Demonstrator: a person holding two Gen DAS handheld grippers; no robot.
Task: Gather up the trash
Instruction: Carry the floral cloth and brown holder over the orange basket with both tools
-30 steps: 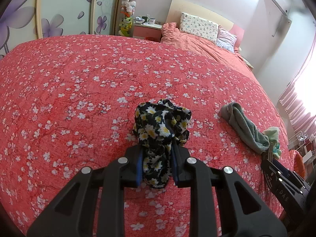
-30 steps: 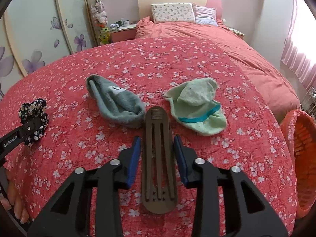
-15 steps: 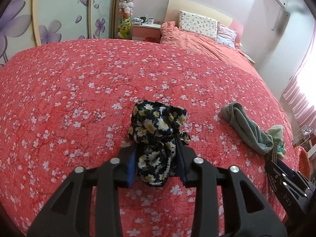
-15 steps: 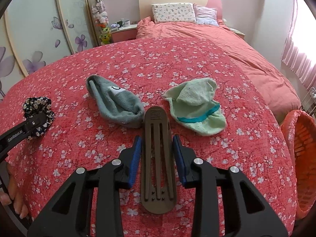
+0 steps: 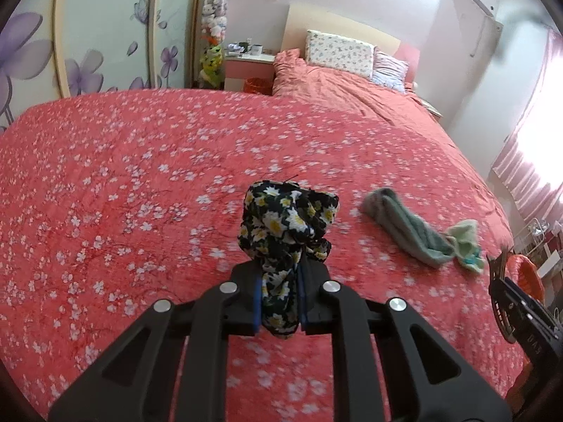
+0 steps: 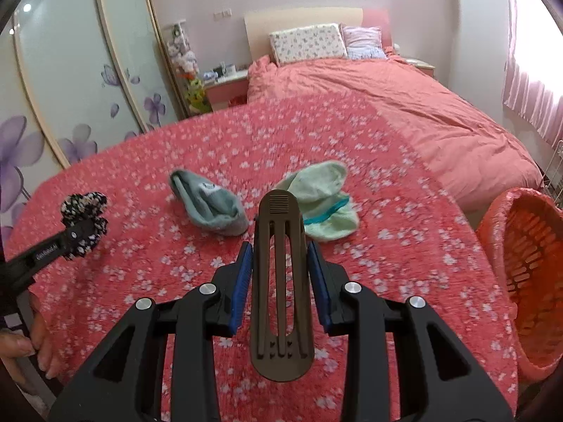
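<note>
A black scrunchie with daisy print [image 5: 286, 232] is pinched between the blue pads of my left gripper [image 5: 279, 302], whose jaws are closing on it, and it hangs clear above the red floral bedspread [image 5: 140, 176]. The scrunchie [image 6: 84, 211] shows at the left in the right wrist view. My right gripper [image 6: 279, 274] is shut on a long brown slotted hair clip [image 6: 279, 281], lifted off the bed. A grey-green sock [image 6: 207, 207] and a mint sock [image 6: 323, 207] lie on the bedspread just beyond it.
An orange mesh basket [image 6: 527, 281] stands off the bed's right edge. Pillows [image 6: 306, 42] and a headboard lie at the far end. A wardrobe with purple flowers [image 6: 70, 88] lines the left. A person's hand [image 6: 31, 337] holds the left tool.
My left gripper has squeezed tighter and lifted the scrunchie off the bedspread. My right gripper has raised the brown clip and shifted, bringing the orange basket more into view.
</note>
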